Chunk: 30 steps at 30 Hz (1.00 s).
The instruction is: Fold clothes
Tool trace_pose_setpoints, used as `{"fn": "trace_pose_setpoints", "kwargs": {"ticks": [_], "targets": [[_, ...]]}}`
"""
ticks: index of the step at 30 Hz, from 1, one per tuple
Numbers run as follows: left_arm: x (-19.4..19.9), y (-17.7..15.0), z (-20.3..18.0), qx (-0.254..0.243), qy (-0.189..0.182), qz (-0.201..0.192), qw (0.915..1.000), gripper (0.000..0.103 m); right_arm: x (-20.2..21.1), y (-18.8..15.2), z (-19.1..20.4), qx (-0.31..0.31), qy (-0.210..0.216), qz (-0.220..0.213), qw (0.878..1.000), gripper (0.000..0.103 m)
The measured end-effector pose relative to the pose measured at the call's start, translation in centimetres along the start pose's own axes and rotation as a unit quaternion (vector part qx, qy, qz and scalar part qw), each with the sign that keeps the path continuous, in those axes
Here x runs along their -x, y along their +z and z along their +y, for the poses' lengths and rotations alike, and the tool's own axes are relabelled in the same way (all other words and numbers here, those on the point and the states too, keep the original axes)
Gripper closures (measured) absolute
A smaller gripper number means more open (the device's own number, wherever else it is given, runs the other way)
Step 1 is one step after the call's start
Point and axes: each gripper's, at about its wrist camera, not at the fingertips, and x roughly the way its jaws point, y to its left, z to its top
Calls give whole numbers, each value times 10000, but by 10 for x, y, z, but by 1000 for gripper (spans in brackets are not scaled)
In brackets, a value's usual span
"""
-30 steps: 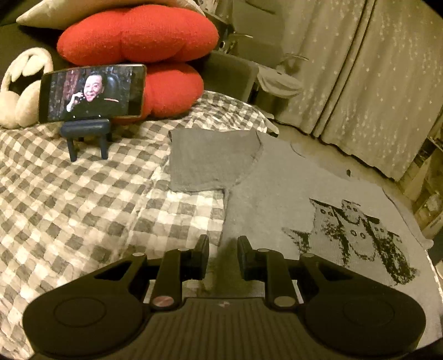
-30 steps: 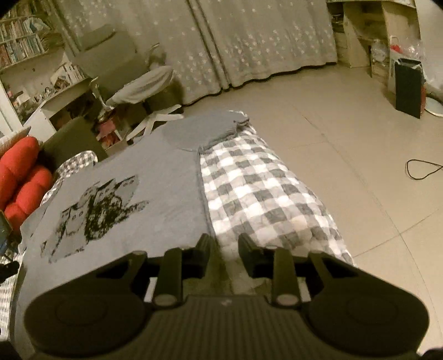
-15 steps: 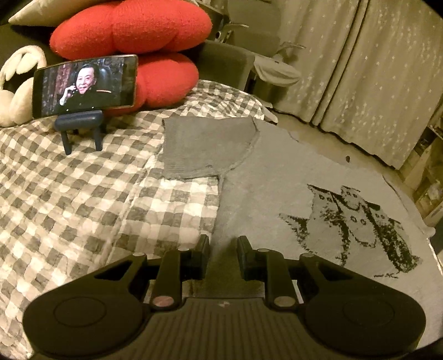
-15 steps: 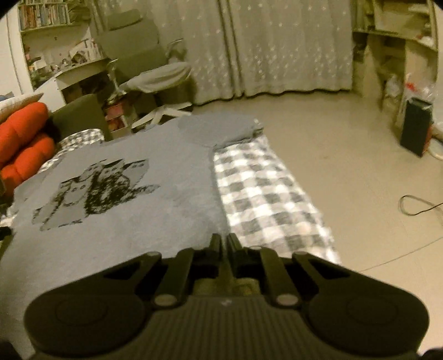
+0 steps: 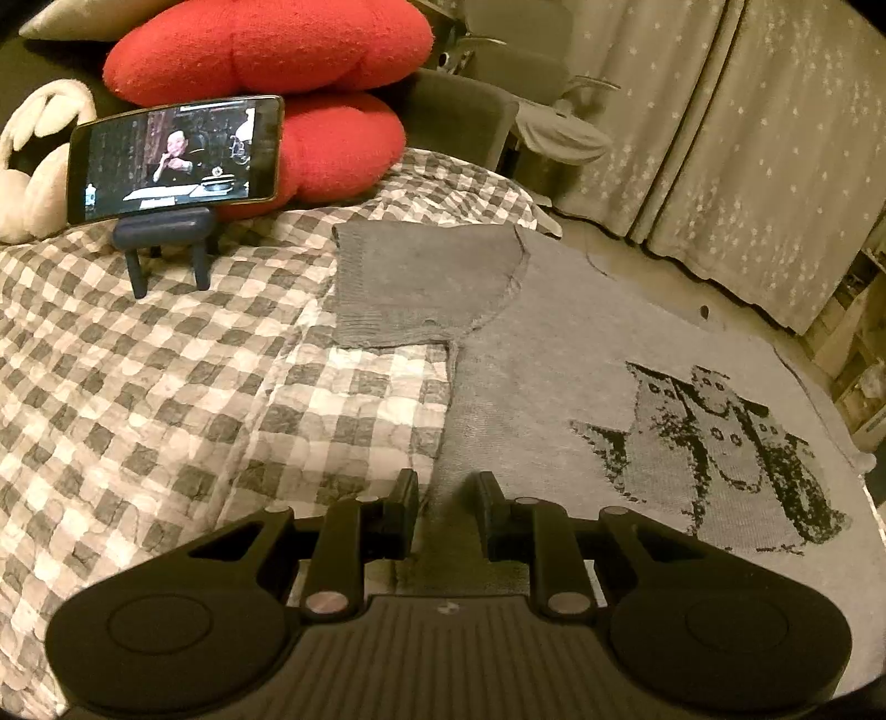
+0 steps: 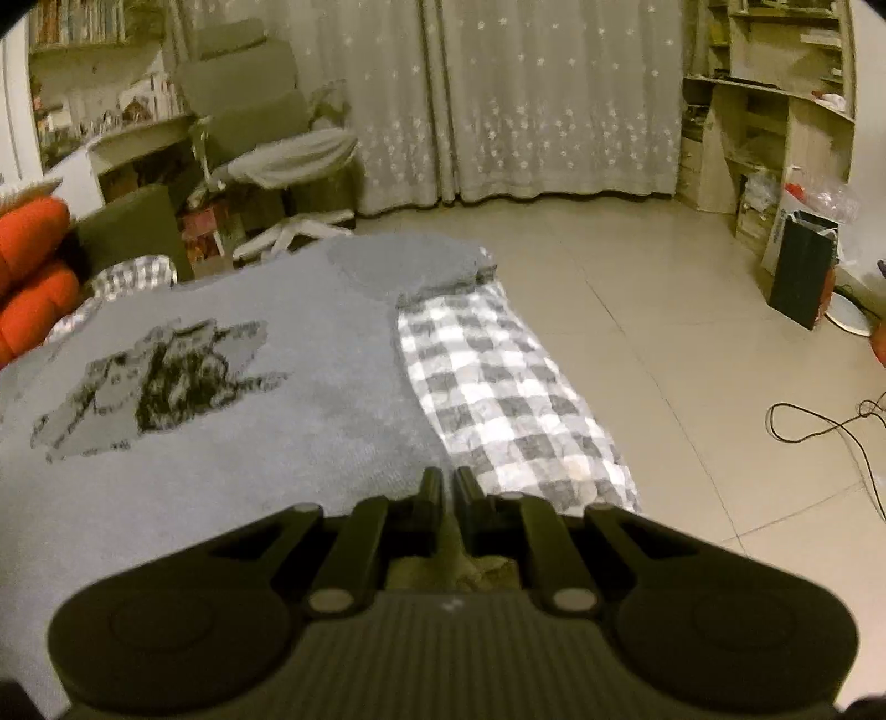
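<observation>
A grey T-shirt (image 5: 554,387) with a black cat print (image 5: 714,443) lies flat, front up, on a checked bed cover (image 5: 166,399). One short sleeve (image 5: 421,288) spreads out to the left. My left gripper (image 5: 446,482) is open at the shirt's near left corner, and the side edge runs between its fingers. In the right wrist view the same T-shirt (image 6: 310,421) reaches the bed's right side. My right gripper (image 6: 447,479) is shut on its near right corner, with fabric bunched behind the tips.
A phone on a small stand (image 5: 171,158) plays video in front of red cushions (image 5: 266,50). Beyond the bed stand an office chair (image 6: 266,138) and curtains (image 6: 554,111). A black bag (image 6: 800,271) and a cable (image 6: 819,421) lie on the tiled floor.
My right gripper went from open to shut on the shirt's corner, and its view tilted up. The left gripper stayed open and shifted only slightly.
</observation>
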Motion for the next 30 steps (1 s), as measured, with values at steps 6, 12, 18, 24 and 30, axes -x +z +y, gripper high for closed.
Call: {"fn": "trace_pose_setpoints", "kwargs": {"ticks": [6, 12, 18, 24, 30], "targets": [[-2, 0, 0, -43, -27, 23, 10000, 83, 4, -2, 6, 92, 30, 25, 10000, 95], [-2, 0, -2, -100, -2, 23, 9999, 83, -9, -4, 9, 230, -66, 287, 9993, 93], [-2, 0, -2, -98, -3, 22, 9999, 83, -5, -6, 13, 350, 137, 286, 9989, 51], [-3, 0, -2, -83, -7, 22, 10000, 83, 0, -16, 15, 200, 379, 474, 9980, 54], [-3, 0, -1, -77, -12, 22, 10000, 83, 6, -20, 20, 296, 289, 393, 9984, 94]]}}
